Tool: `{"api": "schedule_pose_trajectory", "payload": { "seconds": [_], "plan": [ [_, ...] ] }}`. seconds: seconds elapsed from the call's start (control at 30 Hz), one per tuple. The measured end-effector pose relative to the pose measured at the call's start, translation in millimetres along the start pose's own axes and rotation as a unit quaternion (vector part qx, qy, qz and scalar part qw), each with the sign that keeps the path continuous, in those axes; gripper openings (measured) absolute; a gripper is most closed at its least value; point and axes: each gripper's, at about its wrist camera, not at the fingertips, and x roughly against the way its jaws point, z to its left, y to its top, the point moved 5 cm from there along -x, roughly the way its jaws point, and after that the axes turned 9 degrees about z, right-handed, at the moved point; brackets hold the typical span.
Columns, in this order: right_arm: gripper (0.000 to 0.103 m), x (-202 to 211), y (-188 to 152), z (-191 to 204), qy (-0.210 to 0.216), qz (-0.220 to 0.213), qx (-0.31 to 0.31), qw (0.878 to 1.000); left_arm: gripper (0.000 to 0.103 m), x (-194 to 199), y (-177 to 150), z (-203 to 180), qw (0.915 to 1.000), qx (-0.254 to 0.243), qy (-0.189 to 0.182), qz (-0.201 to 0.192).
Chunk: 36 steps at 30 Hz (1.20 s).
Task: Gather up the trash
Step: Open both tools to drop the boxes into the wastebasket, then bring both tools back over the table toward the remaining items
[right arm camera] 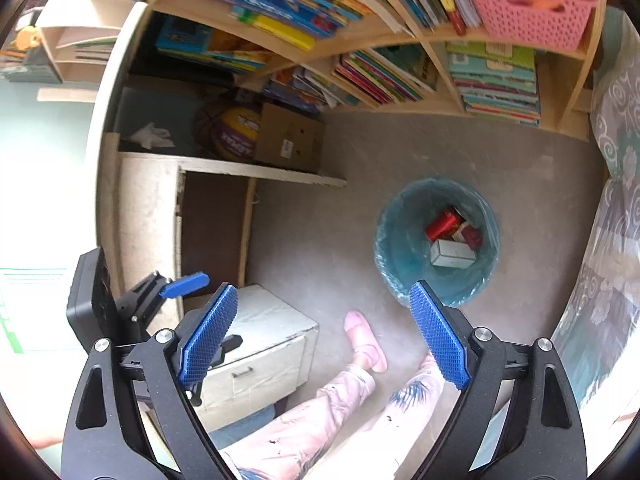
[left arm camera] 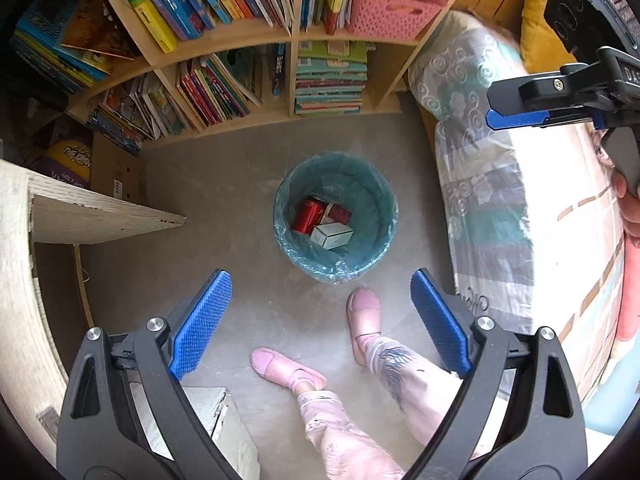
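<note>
Blue-lined bin [left arm camera: 335, 216] is seen on the floor [left arm camera: 224, 184] by the bed [left arm camera: 480, 184], holding a red can [left arm camera: 306, 215] and boxes. Left gripper [left arm camera: 320, 324] and right gripper [right arm camera: 323, 332] are spread wide, empty; remaining trash should be sought before lowering.

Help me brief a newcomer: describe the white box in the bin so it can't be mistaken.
Find the round bin with the teal liner on the grey floor before the bookshelf. Inside, nearest the pink slippers, lies the white box. Its neighbours, a can and a packet, are red.
</note>
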Motion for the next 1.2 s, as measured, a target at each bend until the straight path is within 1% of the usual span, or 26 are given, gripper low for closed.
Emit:
{"api": "schedule_pose_trajectory", "payload": {
  "seconds": [0.07,0.17,0.23,0.3,0.37,0.47,0.57,0.67,0.77,0.87,0.97,1.1,1.2],
  "plan": [
    [0.089,10.4,-1.5,9.7,-0.001,-0.008,0.004,1.000,0.091,12.3,-2.0,-1.2,1.0000,0.003,-0.003,-0.008],
    [0.089,28.2,-5.1,25.4,-0.011,-0.031,0.017,0.999,0.092,33.2,-6.0,-2.0,0.9998,0.010,-0.003,-0.018],
    [0.089,39.9,-6.8,35.0,-0.013,-0.043,0.023,0.999,0.093,48.9,-8.8,-2.5,0.9994,0.015,-0.002,-0.032],
    [0.090,51.2,-7.6,44.8,-0.011,-0.049,0.033,0.998,0.095,65.9,-12.4,-1.7,0.9988,0.020,0.003,-0.045],
    [0.090,62.3,-8.0,57.8,-0.024,-0.053,0.048,0.997,0.096,84.5,-16.6,0.6,0.9979,0.028,0.006,-0.057],
    [0.090,78.8,-8.4,85.3,-0.031,-0.068,0.090,0.993,0.096,105.2,-24.4,7.7,0.9974,0.043,-0.008,-0.058],
    [0.090,87.1,-7.0,114.2,-0.033,-0.065,0.133,0.988,0.096,127.6,-36.0,19.5,0.9947,0.070,-0.009,-0.074],
    [0.090,89.0,-6.9,147.0,-0.036,-0.055,0.179,0.982,0.096,149.8,-53.6,34.2,0.9911,0.098,-0.001,-0.090],
    [0.090,87.0,-7.8,182.9,-0.046,-0.050,0.231,0.970,0.096,172.8,-75.9,52.4,0.9869,0.120,0.015,-0.107],
    [0.090,79.3,-7.4,219.6,-0.054,-0.042,0.281,0.957,0.096,193.9,-103.6,76.2,0.9812,0.144,0.048,-0.120],
    [0.090,71.2,-4.9,257.6,-0.048,-0.034,0.321,0.945,0.096,208.8,-126.5,102.6,0.9743,0.174,0.065,-0.126],
    [0.090,56.6,-0.6,306.4,-0.038,-0.020,0.363,0.931,0.096,228.4,-163.3,142.9,0.9597,0.227,0.089,-0.141],
    [0.090,40.9,-2.1,347.6,-0.039,-0.007,0.400,0.916,0.096,239.9,-189.9,173.0,0.9472,0.264,0.108,-0.147]
  ]
}}
